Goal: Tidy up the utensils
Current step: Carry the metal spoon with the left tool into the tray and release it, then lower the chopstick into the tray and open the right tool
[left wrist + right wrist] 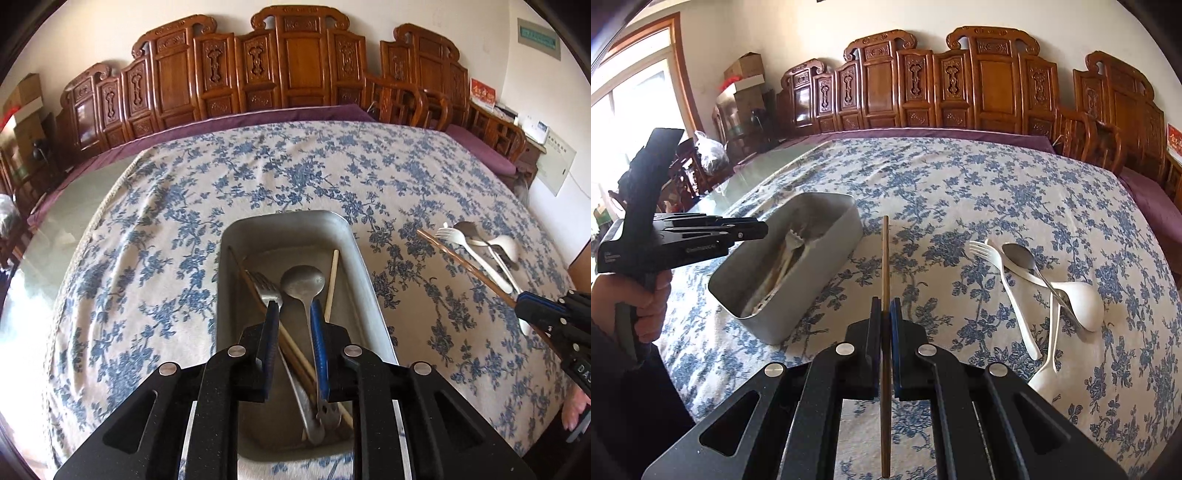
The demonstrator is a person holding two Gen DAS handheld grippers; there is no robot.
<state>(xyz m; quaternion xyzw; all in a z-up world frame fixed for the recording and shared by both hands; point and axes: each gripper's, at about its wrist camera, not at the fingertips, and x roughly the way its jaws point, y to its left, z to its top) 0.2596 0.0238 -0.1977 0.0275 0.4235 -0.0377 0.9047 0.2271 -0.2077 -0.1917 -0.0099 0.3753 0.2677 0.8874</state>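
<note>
Right claw (885, 306) clamps a chopstick (885, 251); left claw (293, 308) slightly parted, empty.

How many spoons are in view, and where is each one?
4, maybe more hidden. One metal spoon lies in the tray. On the tablecloth: a metal spoon and two white spoons, crossed in a pile.

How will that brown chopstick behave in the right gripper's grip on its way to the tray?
The chopstick looks stiff and probably light. It is clamped part-way along in the right gripper, so it may pivot. Thin and smooth-looking, it could slip or roll once dropped in the metal tray.
</note>
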